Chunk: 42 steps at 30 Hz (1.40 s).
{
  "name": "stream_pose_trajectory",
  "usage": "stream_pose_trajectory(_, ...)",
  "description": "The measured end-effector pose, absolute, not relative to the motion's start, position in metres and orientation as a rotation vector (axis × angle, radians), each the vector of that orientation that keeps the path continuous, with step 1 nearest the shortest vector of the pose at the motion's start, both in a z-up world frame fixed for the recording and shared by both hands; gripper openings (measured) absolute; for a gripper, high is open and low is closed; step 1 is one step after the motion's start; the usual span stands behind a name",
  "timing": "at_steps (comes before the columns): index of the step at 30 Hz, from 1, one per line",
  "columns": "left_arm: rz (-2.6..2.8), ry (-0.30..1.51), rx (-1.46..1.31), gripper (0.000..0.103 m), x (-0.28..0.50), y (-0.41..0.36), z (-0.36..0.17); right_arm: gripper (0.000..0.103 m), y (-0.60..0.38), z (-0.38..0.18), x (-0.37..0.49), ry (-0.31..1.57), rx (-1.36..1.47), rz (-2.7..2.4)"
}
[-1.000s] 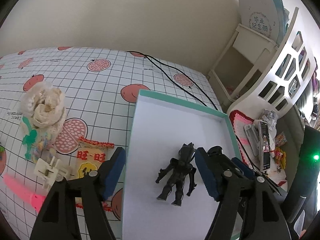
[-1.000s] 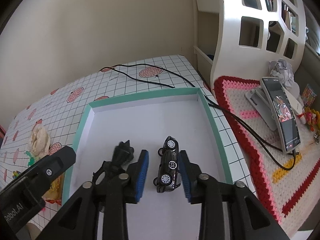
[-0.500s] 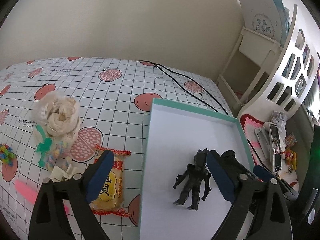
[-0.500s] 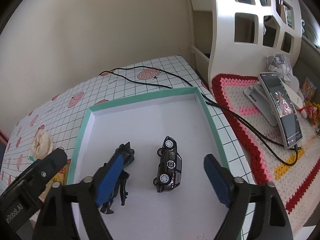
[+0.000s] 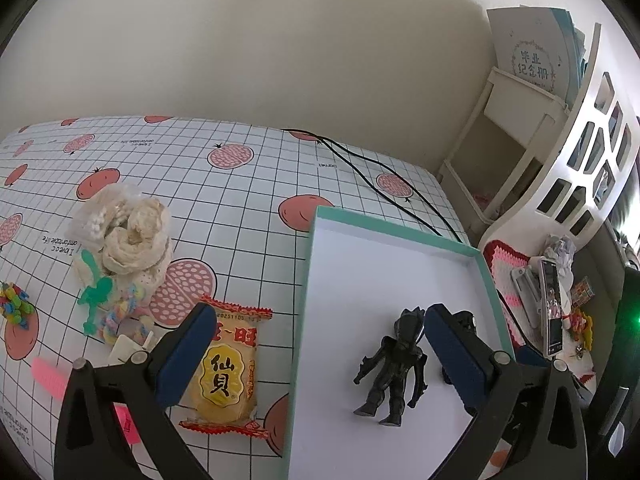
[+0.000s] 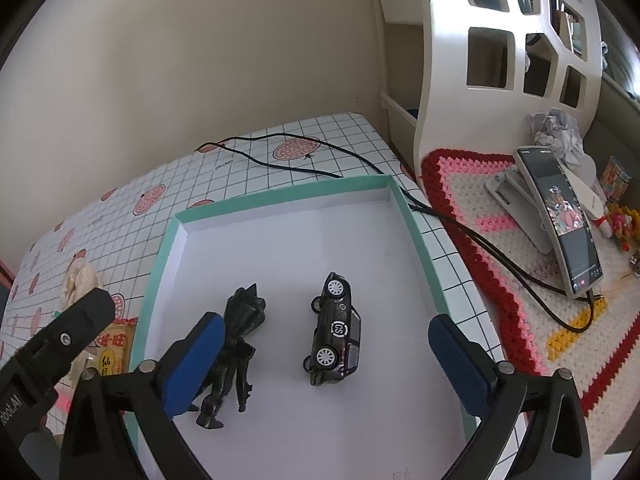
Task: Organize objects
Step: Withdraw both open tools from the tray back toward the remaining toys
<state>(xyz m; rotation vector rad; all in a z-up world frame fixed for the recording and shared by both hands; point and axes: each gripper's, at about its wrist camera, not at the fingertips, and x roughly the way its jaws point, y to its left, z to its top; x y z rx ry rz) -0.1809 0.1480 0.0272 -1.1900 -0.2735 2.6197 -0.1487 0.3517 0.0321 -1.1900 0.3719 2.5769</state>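
Observation:
A shallow white box with a teal rim (image 5: 394, 230) (image 6: 280, 196) lies on the checked tablecloth. Inside it lie a black figure (image 5: 394, 364) (image 6: 234, 344) and a black toy car (image 6: 336, 330) on its side. My left gripper (image 5: 316, 354) is open, spanning the box's left rim, with a yellow snack packet (image 5: 226, 372) below its left finger. My right gripper (image 6: 328, 360) hangs open above the car, touching neither toy.
Left of the box lie a cream fabric bundle (image 5: 128, 236), a green plastic toy (image 5: 94, 296), colourful candies (image 5: 14, 306) and a pink strip (image 5: 50, 374). A black cable (image 6: 300, 160) runs behind the box. A phone on a stand (image 6: 560, 216) sits on a crocheted mat by a white shelf.
My right gripper opened, let go of the car and drew back. My left gripper shifted left, bringing the snack packet and other items into fuller view.

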Motion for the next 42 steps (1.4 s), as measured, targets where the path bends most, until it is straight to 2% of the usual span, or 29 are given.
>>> stream_pose_trajectory(13, 2.650, -0.247, -1.074, 0.103, -0.173, 0.135, 0.054, 0.103, 0.344, 0.052, -0.144, 0.387, -1.111, 2.633)
stream_pose_trajectory(23, 2.758, -0.270, -0.974, 0.103, -0.170, 0.060, 0.089, 0.103, 0.286, 0.078, -0.149, 0.401, -1.055, 2.824)
stream_pose_trajectory(35, 2.858, -0.428, -1.221, 0.103, -0.177, -0.056, 0.066, 0.103, 0.184, 0.073, -0.158, 0.275, -1.220, 3.038)
stream_pose_trajectory(42, 2.907, -0.435, -1.343, 0.103, -0.175, -0.104, 0.044, 0.103, 0.130, 0.057, -0.161, 0.150, -1.363, 3.105)
